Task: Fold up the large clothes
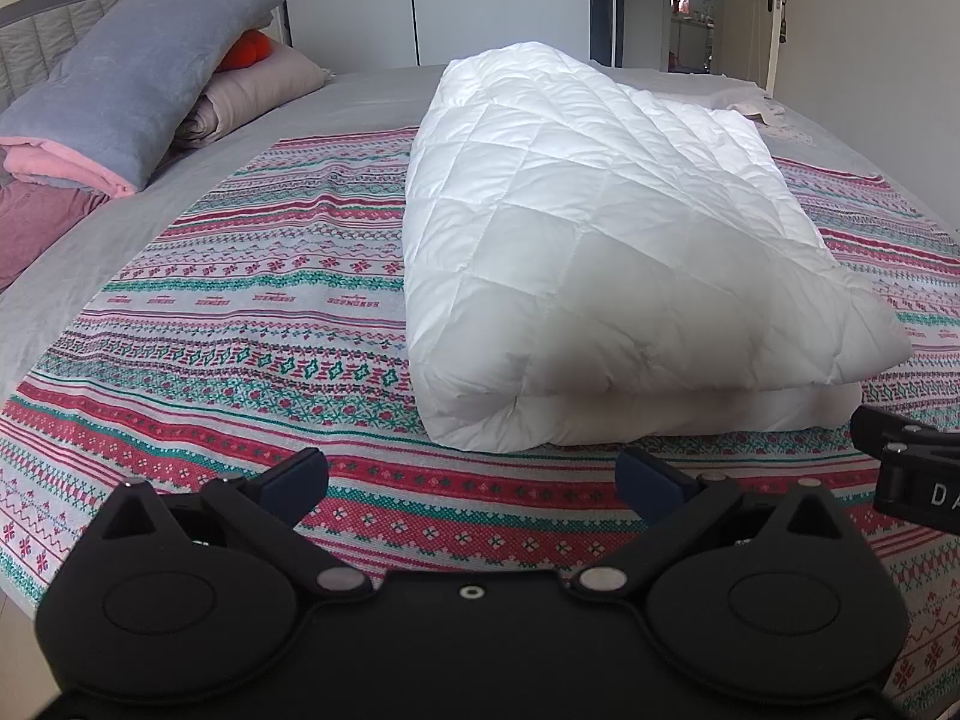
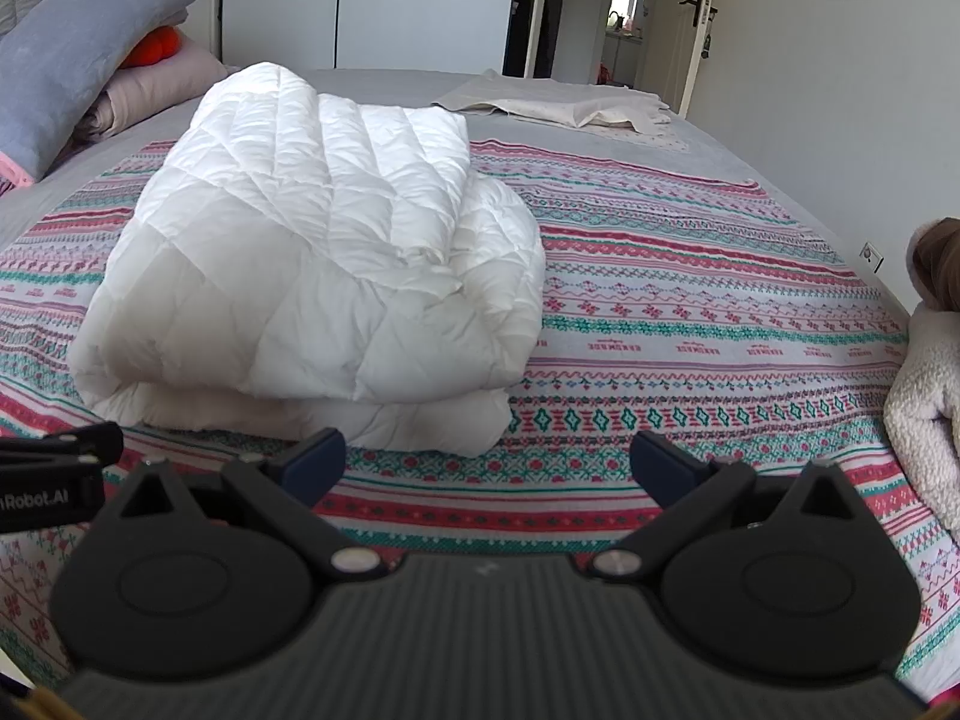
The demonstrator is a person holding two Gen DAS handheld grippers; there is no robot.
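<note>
A white quilted duvet [image 1: 600, 252] lies folded into a thick stack on the patterned red, green and white bedspread [image 1: 240, 312]. It also shows in the right wrist view [image 2: 312, 264], left of centre. My left gripper [image 1: 474, 483] is open and empty, hovering just in front of the duvet's near edge. My right gripper [image 2: 489, 465] is open and empty, near the duvet's front right corner. Each gripper's tip shows in the other's view, the right one [image 1: 900, 456] and the left one [image 2: 54, 468].
A grey blanket [image 1: 138, 72] and pillows are piled at the head of the bed on the left. A beige cloth [image 2: 558, 105] lies flat at the far side. A fluffy cream item [image 2: 930, 408] sits at the right edge. An open door [image 2: 690, 18] is beyond.
</note>
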